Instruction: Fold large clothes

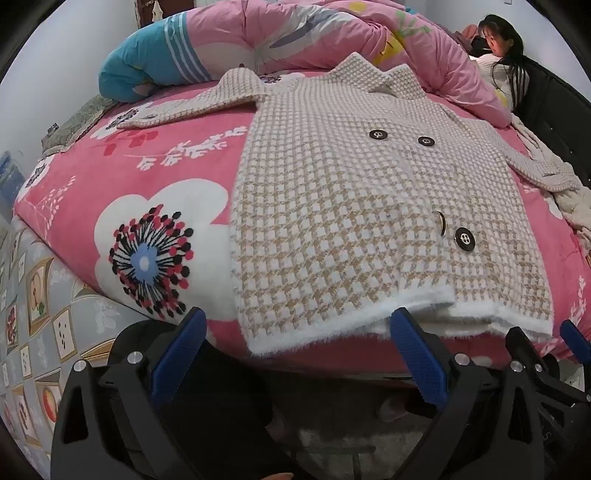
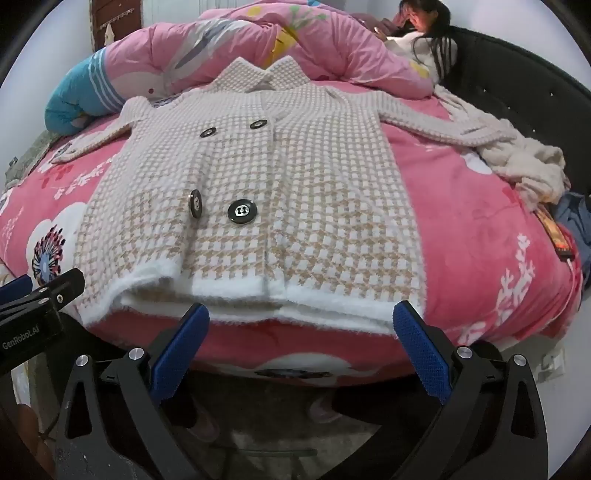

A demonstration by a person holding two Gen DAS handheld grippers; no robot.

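so both grippers [image 1: 295, 325] [image 2: 299, 319] wide open, empty, near coat [image 2: 258, 192] hem.

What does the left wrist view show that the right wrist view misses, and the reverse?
Left wrist only: the big dark-petalled flower on the sheet in full, and patterned floor beside the bed.
Right wrist only: a cream garment heaped by the black headboard, past the coat's sleeve.
Both: the checked coat spread flat, buttons up, the pink quilt behind, both grippers open near the hem.
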